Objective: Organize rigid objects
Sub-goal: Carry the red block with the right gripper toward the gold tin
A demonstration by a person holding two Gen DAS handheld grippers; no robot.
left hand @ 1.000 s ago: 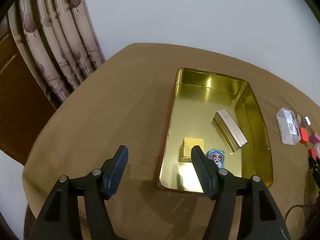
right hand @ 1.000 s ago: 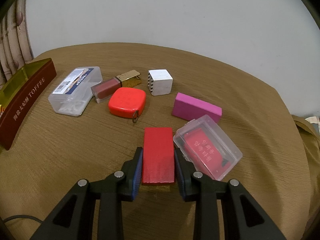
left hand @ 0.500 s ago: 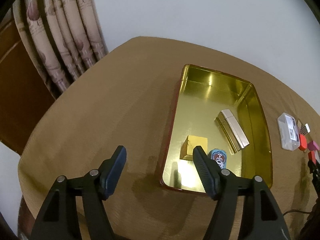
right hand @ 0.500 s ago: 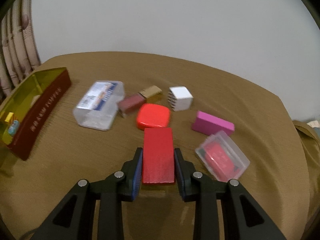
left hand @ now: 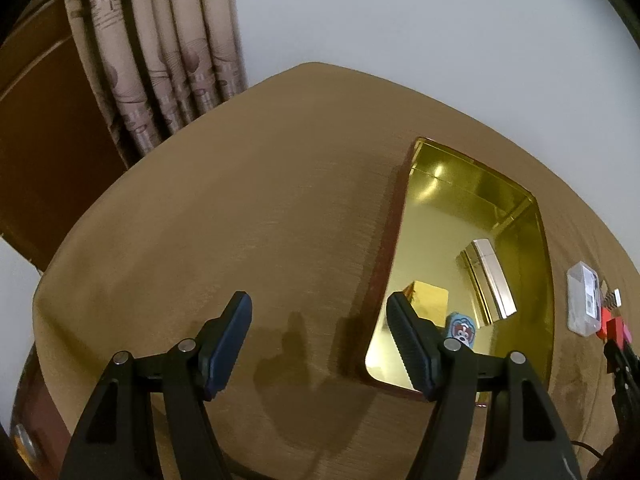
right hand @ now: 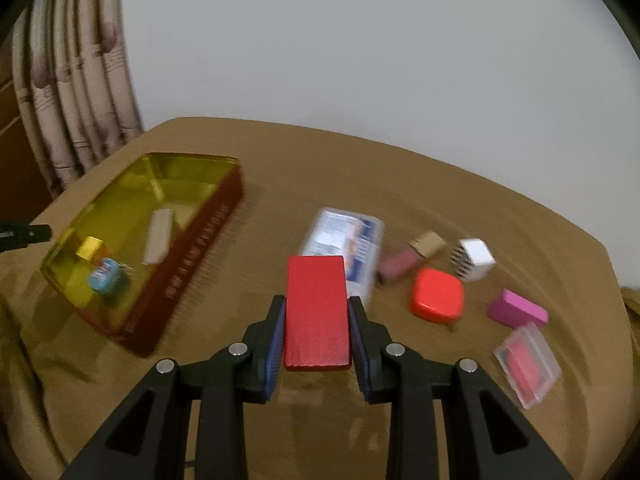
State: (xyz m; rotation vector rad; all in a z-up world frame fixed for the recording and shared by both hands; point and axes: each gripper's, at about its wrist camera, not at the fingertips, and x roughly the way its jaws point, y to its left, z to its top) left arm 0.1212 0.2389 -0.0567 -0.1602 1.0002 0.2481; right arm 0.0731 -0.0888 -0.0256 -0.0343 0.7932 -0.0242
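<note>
My right gripper [right hand: 317,316] is shut on a flat red block [right hand: 317,312] and holds it in the air above the brown table. The gold tin with red sides [right hand: 200,236] lies to its left; it also shows in the left wrist view [left hand: 548,280]. Inside the tin are a gold cube [left hand: 430,300], a silver bar [left hand: 494,280] and a small blue piece [left hand: 460,330]. My left gripper [left hand: 320,334] is open and empty, above the table at the tin's near left corner.
On the table right of the tin lie a clear labelled box [right hand: 348,240], a lipstick-like tube [right hand: 408,260], a white striped cube [right hand: 474,258], a red rounded case [right hand: 438,294], a pink block [right hand: 518,308] and a clear box with red contents [right hand: 528,364]. Curtains hang at the far left.
My right gripper has lifted the red block off the table and swung left, bringing the tin into view. My left gripper has drawn back and left from the tin.
</note>
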